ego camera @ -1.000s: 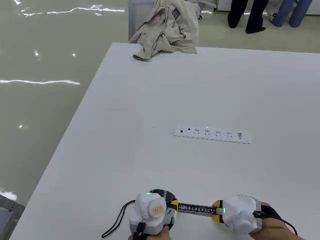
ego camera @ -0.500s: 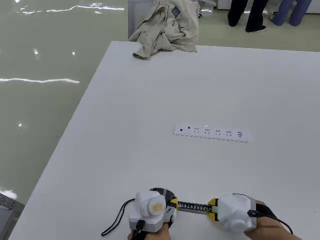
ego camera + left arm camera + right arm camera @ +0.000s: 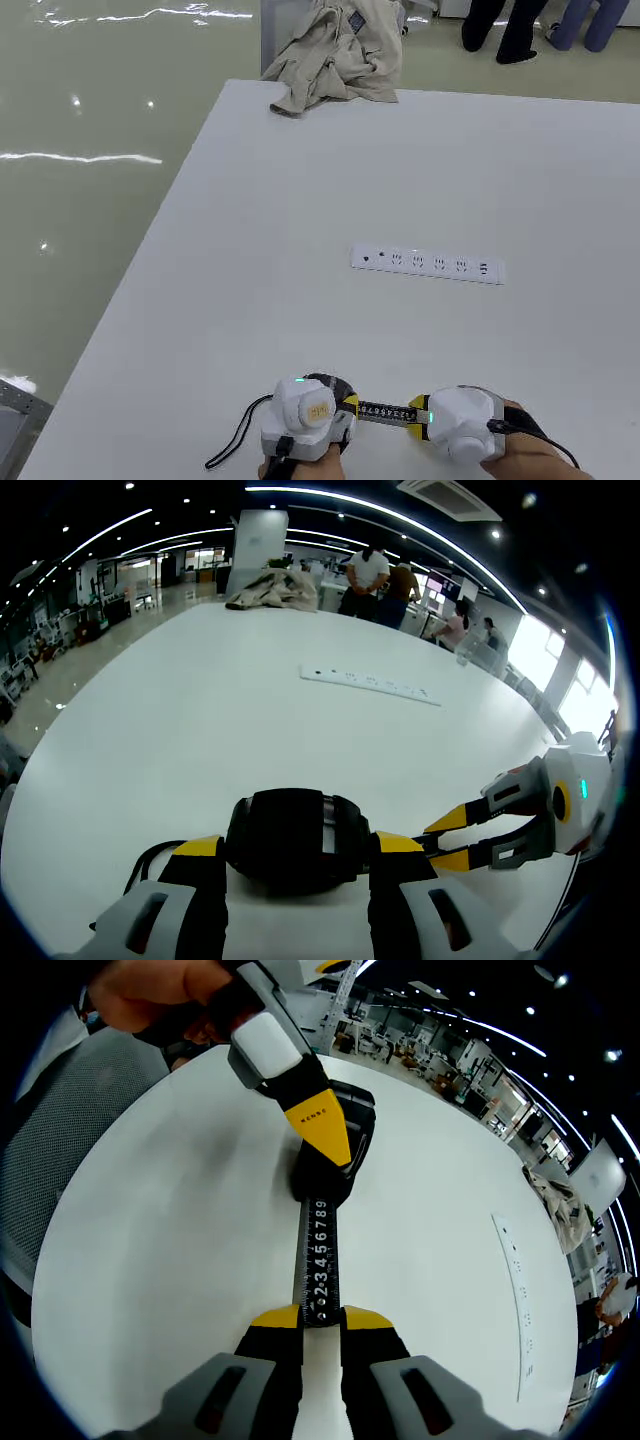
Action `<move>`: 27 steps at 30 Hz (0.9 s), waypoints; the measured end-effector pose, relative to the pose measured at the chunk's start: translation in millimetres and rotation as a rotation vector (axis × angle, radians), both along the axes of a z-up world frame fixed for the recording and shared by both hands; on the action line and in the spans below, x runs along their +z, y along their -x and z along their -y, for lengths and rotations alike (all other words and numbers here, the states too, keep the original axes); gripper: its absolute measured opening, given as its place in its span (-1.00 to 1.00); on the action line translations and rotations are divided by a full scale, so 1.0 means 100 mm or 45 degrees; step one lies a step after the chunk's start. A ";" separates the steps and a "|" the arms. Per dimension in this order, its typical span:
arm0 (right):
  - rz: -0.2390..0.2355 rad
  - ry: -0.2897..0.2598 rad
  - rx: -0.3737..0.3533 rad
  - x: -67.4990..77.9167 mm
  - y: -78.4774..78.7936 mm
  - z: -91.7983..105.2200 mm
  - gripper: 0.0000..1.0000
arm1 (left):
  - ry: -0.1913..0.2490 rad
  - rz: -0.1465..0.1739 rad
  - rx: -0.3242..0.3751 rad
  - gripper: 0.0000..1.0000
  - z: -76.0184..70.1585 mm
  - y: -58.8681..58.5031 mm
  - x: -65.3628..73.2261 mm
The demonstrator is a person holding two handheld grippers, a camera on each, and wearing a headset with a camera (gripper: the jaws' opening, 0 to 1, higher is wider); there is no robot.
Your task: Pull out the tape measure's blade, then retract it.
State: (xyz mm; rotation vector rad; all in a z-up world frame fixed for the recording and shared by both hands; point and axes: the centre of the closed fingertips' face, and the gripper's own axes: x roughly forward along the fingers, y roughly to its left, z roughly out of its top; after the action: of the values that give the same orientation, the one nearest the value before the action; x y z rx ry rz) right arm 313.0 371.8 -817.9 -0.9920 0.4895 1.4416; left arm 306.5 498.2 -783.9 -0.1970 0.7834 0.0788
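Note:
A black tape measure case [image 3: 292, 838] lies at the near edge of the white table, and my left gripper [image 3: 296, 852] is shut on it. Its numbered blade [image 3: 320, 1260] runs a short way out toward my right gripper [image 3: 320, 1318], which is shut on the blade's tip. In the head view the left gripper [image 3: 335, 415] and right gripper [image 3: 415, 412] stand close together, joined by the short blade [image 3: 385, 411]. In the right gripper view the case [image 3: 335, 1140] lies beyond the blade, with the left gripper's yellow finger [image 3: 318, 1120] over it.
A white power strip [image 3: 427, 265] lies mid-table. A beige garment [image 3: 335, 55] is heaped at the far edge. The table's left edge [image 3: 150, 250] drops to a shiny floor. People stand beyond the far end [image 3: 500, 25]. The case's black wrist cord [image 3: 235, 445] trails left.
My right gripper has moved left toward the case, and the exposed blade has grown shorter. The left gripper and case have stayed in place.

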 end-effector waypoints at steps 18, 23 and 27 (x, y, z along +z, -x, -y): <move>-0.005 -0.019 0.012 -0.03 0.01 -0.17 -0.75 | 0.002 -0.005 0.000 0.07 0.00 0.00 0.00; -0.014 -0.025 0.015 -0.03 0.02 -0.22 -0.75 | 0.002 -0.006 -0.002 0.07 0.00 0.00 0.00; -0.019 -0.028 0.014 -0.03 0.03 -0.24 -0.75 | 0.002 -0.008 -0.003 0.07 0.00 0.00 0.00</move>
State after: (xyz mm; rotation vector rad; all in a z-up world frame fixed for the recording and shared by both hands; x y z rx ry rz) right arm 310.5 395.7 -821.0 -0.9685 0.4790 1.4623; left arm 306.2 498.2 -783.7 -0.1973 0.7903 0.0763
